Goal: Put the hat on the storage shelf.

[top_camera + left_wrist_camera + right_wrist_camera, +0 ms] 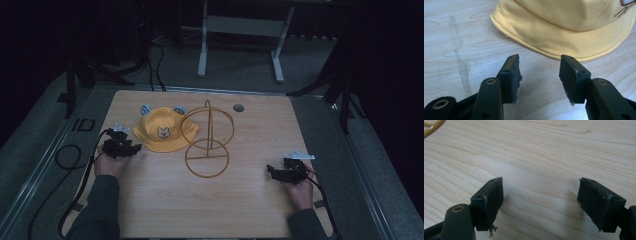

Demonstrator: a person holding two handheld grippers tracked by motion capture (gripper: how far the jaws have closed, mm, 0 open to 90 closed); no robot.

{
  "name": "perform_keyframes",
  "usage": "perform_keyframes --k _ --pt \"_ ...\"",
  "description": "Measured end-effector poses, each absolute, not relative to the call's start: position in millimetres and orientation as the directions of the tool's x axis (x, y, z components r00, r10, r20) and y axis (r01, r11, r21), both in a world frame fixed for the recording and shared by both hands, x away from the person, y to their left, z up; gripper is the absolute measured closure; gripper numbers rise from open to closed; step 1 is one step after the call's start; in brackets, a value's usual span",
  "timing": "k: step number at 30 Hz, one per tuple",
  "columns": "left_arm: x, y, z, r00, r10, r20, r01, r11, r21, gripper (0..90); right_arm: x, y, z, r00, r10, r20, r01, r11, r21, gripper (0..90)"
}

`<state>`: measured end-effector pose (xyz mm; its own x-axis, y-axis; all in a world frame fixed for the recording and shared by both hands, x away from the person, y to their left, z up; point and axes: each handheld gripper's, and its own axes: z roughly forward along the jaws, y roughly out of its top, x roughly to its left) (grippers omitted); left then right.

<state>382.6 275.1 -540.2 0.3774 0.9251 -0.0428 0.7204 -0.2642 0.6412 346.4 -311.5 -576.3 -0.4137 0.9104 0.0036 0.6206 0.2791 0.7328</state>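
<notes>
Left gripper [539, 75]: near edge of table, jaws spread, nothing between them; bare wood in the gap.
Right gripper [540, 202]: low over the wood at the right side, jaws spread wide, holding nothing.
Yellow fabric bucket hat with a small animal face [162, 130]: flat on the table, brim just ahead of the left gripper's tips, not touched; in the left gripper view [574, 27] crown cut off at top edge.
Golden wire stand of rings and an upright rod [207, 142]: beside the hat, touching its brim or not, cannot tell.
Light wooden table [200, 205]: grain plain, faint streak.
Room: dim; white metal frame legs [202, 50] beyond; rest too dark.
</notes>
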Motion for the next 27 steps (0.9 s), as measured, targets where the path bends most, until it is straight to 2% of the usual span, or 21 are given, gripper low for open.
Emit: perform_keyframes --k 15,27 --pt "386 272 -508 0.433 0.901 0.018 0.692 -0.346 0.634 55.2 346 -311 -576 -0.415 0.91 0.004 0.621 0.28 0.732 20.8" --pt "395 268 -482 0.464 0.886 0.017 0.676 -0.367 0.639 56.4 346 -311 -576 -0.415 0.91 0.004 0.621 0.28 0.732 20.7"
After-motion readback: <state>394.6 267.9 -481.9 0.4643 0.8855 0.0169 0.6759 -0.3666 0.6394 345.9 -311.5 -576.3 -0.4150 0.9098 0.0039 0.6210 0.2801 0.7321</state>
